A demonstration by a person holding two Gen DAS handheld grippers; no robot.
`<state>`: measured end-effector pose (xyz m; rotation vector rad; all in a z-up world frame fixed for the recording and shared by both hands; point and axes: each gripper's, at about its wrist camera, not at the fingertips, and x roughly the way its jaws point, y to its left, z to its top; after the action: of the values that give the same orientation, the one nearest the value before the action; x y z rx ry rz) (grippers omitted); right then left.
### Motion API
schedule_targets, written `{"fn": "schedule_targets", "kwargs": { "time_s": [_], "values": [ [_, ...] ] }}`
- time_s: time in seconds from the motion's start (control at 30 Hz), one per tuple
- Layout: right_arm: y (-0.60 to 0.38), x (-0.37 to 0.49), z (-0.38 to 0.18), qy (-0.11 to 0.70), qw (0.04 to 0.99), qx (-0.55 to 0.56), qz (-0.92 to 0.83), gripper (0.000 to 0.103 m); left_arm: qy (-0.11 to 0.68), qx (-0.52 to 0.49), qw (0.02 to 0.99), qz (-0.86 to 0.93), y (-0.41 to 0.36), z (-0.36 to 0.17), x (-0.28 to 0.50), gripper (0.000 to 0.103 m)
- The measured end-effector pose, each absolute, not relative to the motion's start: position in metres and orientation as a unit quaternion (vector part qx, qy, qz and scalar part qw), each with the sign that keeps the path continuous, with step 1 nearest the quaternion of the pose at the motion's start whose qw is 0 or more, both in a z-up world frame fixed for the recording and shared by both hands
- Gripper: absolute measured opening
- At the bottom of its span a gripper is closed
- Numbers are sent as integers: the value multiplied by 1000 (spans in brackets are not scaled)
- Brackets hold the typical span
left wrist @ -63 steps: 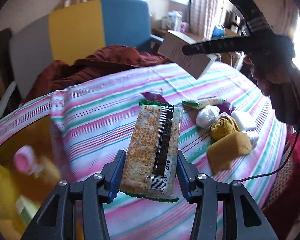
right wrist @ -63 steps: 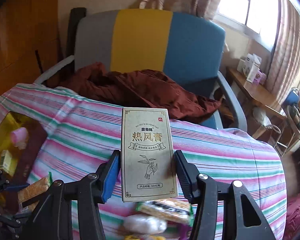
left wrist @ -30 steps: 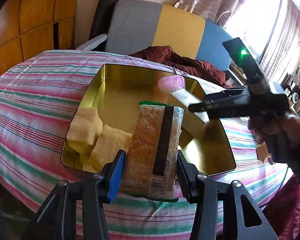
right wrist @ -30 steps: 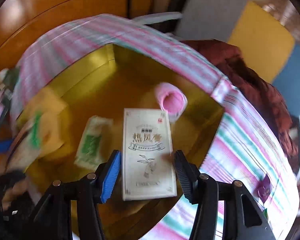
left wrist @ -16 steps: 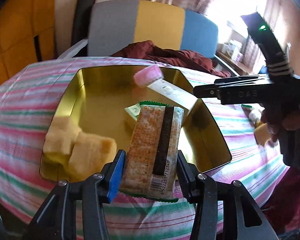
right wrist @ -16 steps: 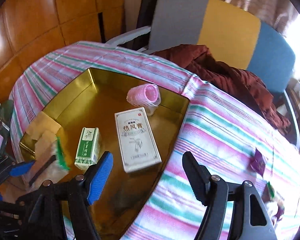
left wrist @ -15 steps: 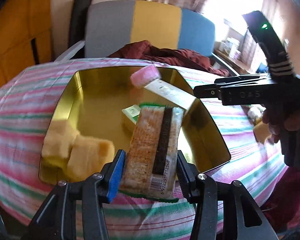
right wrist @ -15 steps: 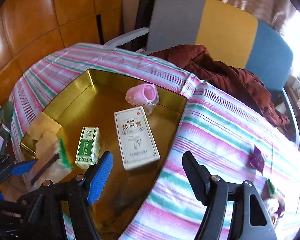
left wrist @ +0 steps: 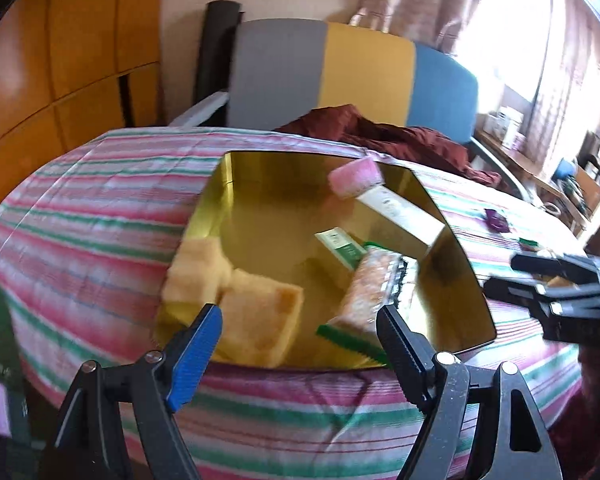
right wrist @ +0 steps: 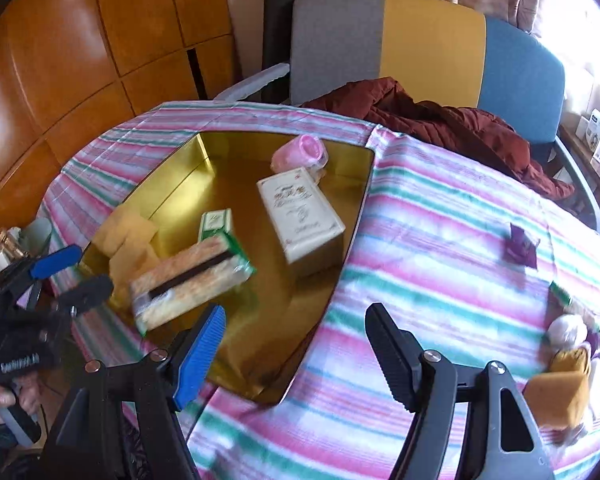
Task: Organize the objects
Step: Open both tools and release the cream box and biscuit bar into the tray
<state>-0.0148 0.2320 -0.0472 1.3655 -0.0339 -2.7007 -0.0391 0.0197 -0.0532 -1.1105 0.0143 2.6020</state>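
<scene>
A gold tin point(left wrist: 466, 280) point(right wrist: 356, 216) sits on the striped tablecloth. In it lie yellow sponges point(left wrist: 260, 316) point(right wrist: 130, 248), a small green box point(left wrist: 340, 248) point(right wrist: 216, 224), a cream box point(left wrist: 400, 216) point(right wrist: 300, 212), a pink roll point(left wrist: 356, 178) point(right wrist: 300, 152) and a cracker packet point(left wrist: 374, 292) point(right wrist: 192, 280). My left gripper point(left wrist: 300, 344) is open and empty at the tin's near edge; it also shows in the right wrist view point(right wrist: 72, 276). My right gripper point(right wrist: 296, 344) is open and empty over the tin's right rim.
Loose items lie on the cloth to the right: a purple wrapper point(right wrist: 520, 246), a white bundle point(right wrist: 566, 330), a yellow sponge point(right wrist: 556, 398). A grey, yellow and blue chair point(right wrist: 428, 52) with a maroon cloth point(right wrist: 440, 120) stands behind the table. Wood panelling point(right wrist: 60, 60) is at the left.
My left gripper has opened and let the cracker packet drop into the tin. My right gripper, open since it released the cream box, has drawn back to the right.
</scene>
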Motion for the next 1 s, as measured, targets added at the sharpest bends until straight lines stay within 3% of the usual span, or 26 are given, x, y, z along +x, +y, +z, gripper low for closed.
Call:
{"fn": "schedule_targets", "kwargs": {
  "time_s": [0.4,0.57,1.0],
  "values": [
    [215,11,-46,19,56,430,-901,74,68,-395,187,897,51,-62,-23,80],
    [222,16,-38,8,51,423,-905,74,106,-408,157,893,65,-74,-36,80],
    [213,25,-39,3,57,414,-908,74,7,-378,136,916,24,-46,-33,80]
  ]
}}
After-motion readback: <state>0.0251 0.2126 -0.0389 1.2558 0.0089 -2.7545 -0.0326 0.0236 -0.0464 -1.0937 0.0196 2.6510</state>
